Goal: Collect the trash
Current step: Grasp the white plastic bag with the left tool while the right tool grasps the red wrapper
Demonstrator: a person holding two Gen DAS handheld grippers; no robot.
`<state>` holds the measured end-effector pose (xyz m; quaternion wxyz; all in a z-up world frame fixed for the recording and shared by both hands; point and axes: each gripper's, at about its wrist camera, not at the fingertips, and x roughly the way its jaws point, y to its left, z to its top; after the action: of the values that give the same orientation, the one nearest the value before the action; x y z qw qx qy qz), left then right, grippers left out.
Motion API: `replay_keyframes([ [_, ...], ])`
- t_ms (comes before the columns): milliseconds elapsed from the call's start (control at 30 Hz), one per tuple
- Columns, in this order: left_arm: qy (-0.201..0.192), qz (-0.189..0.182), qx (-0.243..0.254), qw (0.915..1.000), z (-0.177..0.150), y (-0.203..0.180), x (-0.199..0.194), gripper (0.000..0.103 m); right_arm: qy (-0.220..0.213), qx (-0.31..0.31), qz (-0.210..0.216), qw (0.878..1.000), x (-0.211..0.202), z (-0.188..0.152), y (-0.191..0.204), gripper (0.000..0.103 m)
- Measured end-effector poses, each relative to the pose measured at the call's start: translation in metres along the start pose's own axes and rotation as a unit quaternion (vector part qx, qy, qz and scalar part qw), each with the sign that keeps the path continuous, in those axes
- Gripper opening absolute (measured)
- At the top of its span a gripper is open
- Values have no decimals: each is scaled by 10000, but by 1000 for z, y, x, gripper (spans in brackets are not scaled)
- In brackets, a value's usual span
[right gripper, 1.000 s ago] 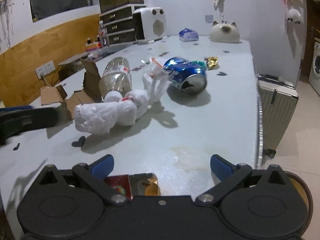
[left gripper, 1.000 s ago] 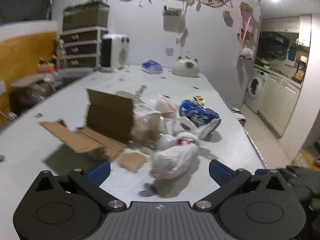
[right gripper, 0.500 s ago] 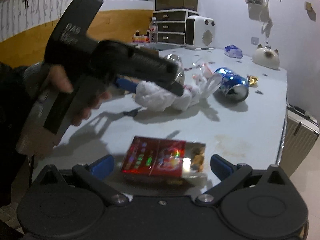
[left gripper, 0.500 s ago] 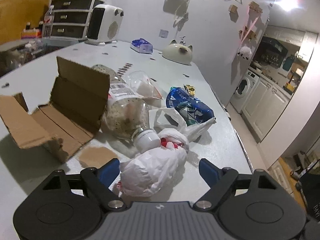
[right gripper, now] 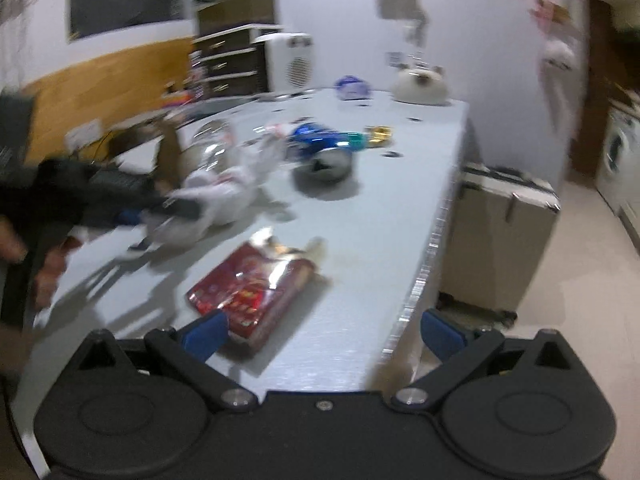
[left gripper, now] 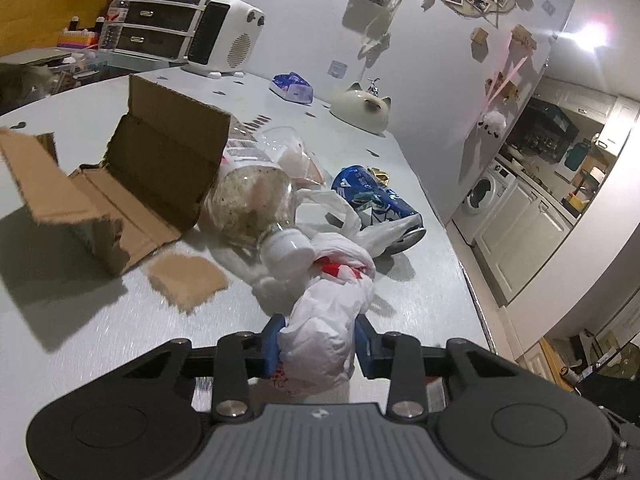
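Observation:
A knotted white plastic bag [left gripper: 324, 320] with red print lies on the pale table [left gripper: 80, 320]. My left gripper [left gripper: 320, 344] has its jaws closing, and the blue pads press the bag's near end from both sides. Behind the bag lie a clear plastic bottle [left gripper: 252, 204], a torn cardboard box [left gripper: 132, 184] and a blue crushed can [left gripper: 372, 200]. In the blurred right wrist view, my right gripper [right gripper: 326, 332] stands open with nothing between its jaws. A red shiny packet [right gripper: 252, 284] lies just ahead of its left finger [right gripper: 208, 330].
A cardboard scrap [left gripper: 186, 280] lies left of the bag. A cat-shaped ornament [left gripper: 362, 108], a white heater [left gripper: 224, 38] and drawers [left gripper: 160, 12] stand at the far end. A suitcase [right gripper: 500, 240] stands on the floor past the table's right edge [right gripper: 436, 232].
My left gripper sank onto the white bag and its jaws narrowed from wide open to gripping it. The right view swung, so the red packet now lies farther ahead and left.

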<state>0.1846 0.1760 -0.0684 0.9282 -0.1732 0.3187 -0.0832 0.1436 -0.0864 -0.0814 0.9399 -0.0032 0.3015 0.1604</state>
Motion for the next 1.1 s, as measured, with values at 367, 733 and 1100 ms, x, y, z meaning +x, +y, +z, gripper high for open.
replay_keyframes([
  [367,-411,755,176,9961,-51,-20,-59,35,113,606,208,9979,5,15,13,103],
  [733,-518,1004,156,9935,-76,-16,-88,36,144,424,-42,9990,37,10,55,69],
  [1100,-462,926,107,9946,-70,-18,-66,61,57,277,222,9994,8,-6,31,61],
])
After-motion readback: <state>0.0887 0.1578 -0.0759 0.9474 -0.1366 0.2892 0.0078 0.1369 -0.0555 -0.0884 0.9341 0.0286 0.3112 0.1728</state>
